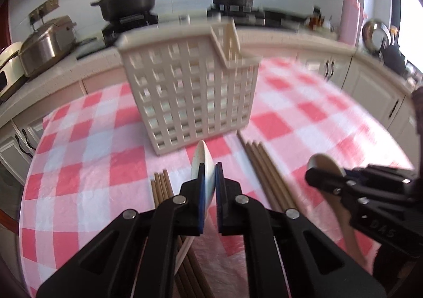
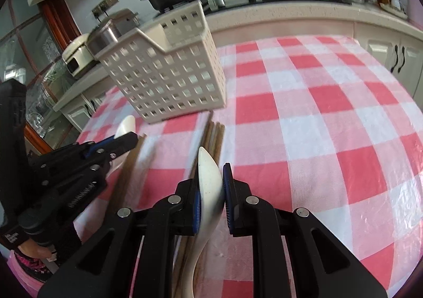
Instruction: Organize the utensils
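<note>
- Left gripper [image 1: 210, 179]: jaws clamped on the bowl of a white ceramic spoon [image 1: 202, 163]; spoon held on edge, bowl tip poking up past the blue pads, handle trailing down under the gripper
- Right gripper [image 2: 211, 187]: jaws closed on a second white ceramic spoon [image 2: 210, 181]; bowl between the pads, curved handle running down and out at the lower edge of the view
- Cream slotted utensil caddy [image 1: 190, 94]: upright on the table, toward its far edge; taller compartment at the back; inside hidden
- Brown chopsticks [image 1: 267, 173]: one bundle flat on the pink checked tablecloth [image 1: 87, 155], just in front of the caddy's right corner; another bundle [image 1: 161, 187] to the left, partly under the left gripper
- Behind the table: kitchen counter with two dark pots [image 1: 127, 1] on a stove
</note>
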`<state>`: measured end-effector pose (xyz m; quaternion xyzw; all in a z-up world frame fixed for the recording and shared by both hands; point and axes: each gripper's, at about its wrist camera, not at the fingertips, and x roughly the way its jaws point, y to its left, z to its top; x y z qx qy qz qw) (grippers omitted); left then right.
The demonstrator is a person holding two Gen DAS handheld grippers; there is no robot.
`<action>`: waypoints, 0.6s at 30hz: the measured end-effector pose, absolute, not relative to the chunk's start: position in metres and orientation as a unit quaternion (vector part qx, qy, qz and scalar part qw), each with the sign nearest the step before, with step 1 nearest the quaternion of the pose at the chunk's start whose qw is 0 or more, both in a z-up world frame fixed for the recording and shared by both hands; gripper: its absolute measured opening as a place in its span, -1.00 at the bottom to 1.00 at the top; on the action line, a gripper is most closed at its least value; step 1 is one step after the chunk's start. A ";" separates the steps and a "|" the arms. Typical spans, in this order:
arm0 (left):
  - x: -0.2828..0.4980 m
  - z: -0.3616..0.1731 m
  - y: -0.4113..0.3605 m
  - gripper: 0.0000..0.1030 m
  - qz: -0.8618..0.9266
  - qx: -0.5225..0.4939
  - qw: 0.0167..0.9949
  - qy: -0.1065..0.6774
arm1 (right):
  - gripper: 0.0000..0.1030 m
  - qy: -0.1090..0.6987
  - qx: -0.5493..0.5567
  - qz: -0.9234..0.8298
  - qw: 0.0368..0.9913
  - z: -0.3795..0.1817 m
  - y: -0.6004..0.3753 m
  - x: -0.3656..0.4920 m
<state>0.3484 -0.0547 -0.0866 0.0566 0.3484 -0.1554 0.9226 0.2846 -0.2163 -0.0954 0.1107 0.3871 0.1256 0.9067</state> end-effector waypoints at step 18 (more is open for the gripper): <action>0.321 0.015 -0.004 -0.87 -0.187 -0.068 0.956 0.215 | -0.70 0.233 0.087 0.178 0.952 -0.006 -0.207 0.300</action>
